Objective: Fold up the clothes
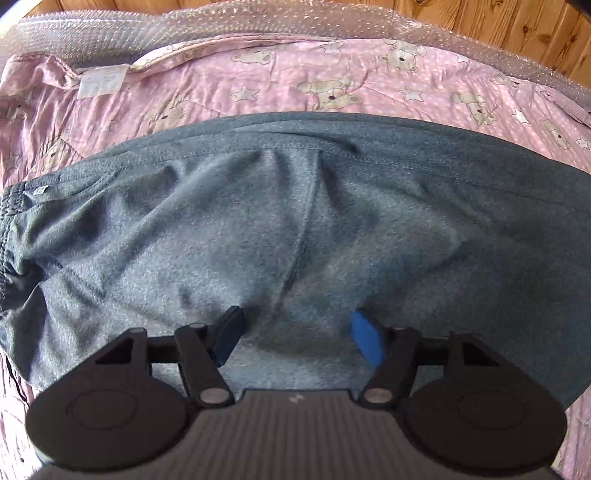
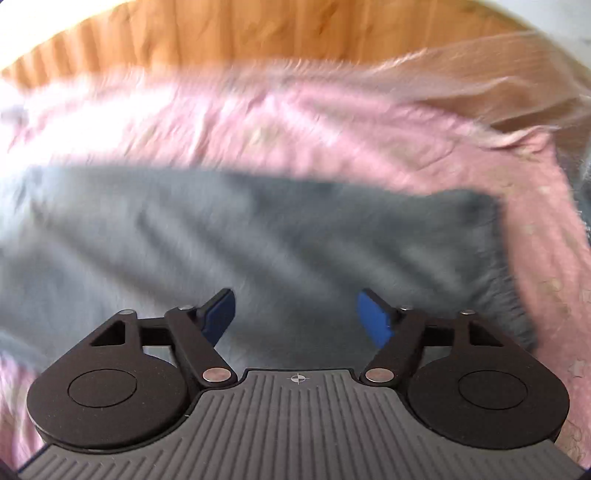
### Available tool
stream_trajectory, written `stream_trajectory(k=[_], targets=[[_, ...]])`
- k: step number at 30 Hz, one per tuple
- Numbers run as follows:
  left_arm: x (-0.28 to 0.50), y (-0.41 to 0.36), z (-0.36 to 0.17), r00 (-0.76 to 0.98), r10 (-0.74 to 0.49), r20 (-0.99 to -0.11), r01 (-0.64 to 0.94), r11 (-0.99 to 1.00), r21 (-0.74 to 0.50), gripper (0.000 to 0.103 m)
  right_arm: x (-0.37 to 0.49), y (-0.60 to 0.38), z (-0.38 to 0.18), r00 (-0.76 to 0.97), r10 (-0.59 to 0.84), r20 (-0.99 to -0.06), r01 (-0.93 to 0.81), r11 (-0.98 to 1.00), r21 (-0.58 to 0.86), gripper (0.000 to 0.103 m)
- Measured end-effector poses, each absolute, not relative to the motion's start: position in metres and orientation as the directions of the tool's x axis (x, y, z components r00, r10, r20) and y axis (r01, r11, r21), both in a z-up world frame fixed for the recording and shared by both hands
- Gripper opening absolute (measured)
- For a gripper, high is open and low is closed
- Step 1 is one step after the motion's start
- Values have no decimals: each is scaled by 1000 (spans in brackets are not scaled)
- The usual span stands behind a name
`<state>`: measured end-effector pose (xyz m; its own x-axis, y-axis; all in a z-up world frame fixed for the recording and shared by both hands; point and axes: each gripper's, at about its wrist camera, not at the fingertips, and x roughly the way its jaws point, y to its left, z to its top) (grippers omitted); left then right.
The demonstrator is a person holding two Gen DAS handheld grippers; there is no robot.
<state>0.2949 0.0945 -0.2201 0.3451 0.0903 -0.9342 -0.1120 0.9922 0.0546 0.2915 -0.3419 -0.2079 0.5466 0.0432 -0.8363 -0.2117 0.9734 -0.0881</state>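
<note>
The grey sweatpants [image 1: 295, 221] lie doubled lengthwise, waistband [image 1: 11, 229] at nine o'clock; I see my left gripper [image 1: 295, 332] and right gripper [image 2: 295, 314] both spread and empty, cross-folds remaining, I judge.

left wrist: looked steeply down, close over grey trousers [image 1: 295, 221] | right wrist: likewise, blurred | shared: trousers, pink quilt [image 1: 258, 85], wooden wall [image 2: 258, 33]

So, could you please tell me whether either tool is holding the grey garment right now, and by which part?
Nothing is held. The left tool and right tool both stand open above the grey garment, their pads clear of the cloth.
</note>
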Motion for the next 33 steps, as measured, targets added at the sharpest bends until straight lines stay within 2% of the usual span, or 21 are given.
stream_trajectory(k=[1, 2, 3, 6, 9, 11, 13, 14, 15, 17, 19, 20, 22, 23, 24, 28, 31, 33], targets=[[290, 103, -222, 349, 85, -933, -118, 992, 46, 67, 292, -349, -218, 538, 21, -843, -168, 982, -82, 75], [286, 114, -222, 358, 76, -931, -122, 992, 34, 67, 292, -356, -228, 528, -1, -849, -122, 990, -76, 84], [282, 124, -222, 368, 67, -928, -123, 992, 23, 64, 290, -374, -231, 511, -9, -860, -34, 999, -30, 84], [273, 160, -220, 386, 99, -917, -135, 990, 51, 66, 289, -401, -233, 473, -129, -872, 113, 990, -85, 83], [263, 218, -219, 404, 128, -906, -203, 978, 48, 68, 290, -389, -228, 452, -188, -872, 92, 982, -164, 70], [257, 258, -218, 406, 160, -900, -255, 965, 57, 65, 289, -376, -220, 479, -155, -864, 51, 988, -149, 70], [254, 295, -215, 429, 152, -890, -288, 957, 25, 57, 291, -366, -216, 508, -119, -853, 31, 992, -120, 72], [253, 311, -213, 437, 157, -886, -306, 952, 18, 49, 296, -372, -221, 499, -121, -858, 48, 993, -112, 72], [255, 319, -210, 434, 179, -883, -330, 943, 29, 30, 300, -378, -227, 489, -123, -863, 66, 992, -104, 72], [258, 334, -207, 417, 170, -893, -385, 923, -5, 27, 309, -390, -238, 469, -126, -874, 102, 991, -89, 71], [262, 330, -204, 391, 194, -900, -413, 910, 17, 27, 309, -412, -253, 458, -113, -882, 174, 984, -36, 81], [264, 325, -202, 376, 213, -902, -425, 905, 37, 27, 307, -423, -256, 458, -113, -882, 211, 977, -16, 80], [266, 299, -194, 364, 270, -891, -421, 901, 101, 41, 298, -443, -251, 493, -122, -862, 254, 967, 8, 74], [263, 281, -188, 389, 256, -885, -396, 914, 90, 51, 288, -456, -248, 522, -115, -845, 284, 958, 46, 75], [261, 261, -182, 411, 237, -880, -369, 926, 78, 55, 282, -468, -246, 552, -100, -828, 314, 945, 96, 75], [272, 151, -183, 416, 93, -905, -228, 974, -5, 57, 264, -513, -244, 642, -43, -765, 363, 896, 254, 80], [288, 43, -182, 405, -46, -913, -97, 991, -92, 57, 283, -532, -264, 639, -26, -769, 355, 896, 265, 81], [300, -41, -176, 399, -136, -907, 11, 990, -144, 57, 285, -536, -270, 655, -1, -756, 322, 905, 278, 87]])
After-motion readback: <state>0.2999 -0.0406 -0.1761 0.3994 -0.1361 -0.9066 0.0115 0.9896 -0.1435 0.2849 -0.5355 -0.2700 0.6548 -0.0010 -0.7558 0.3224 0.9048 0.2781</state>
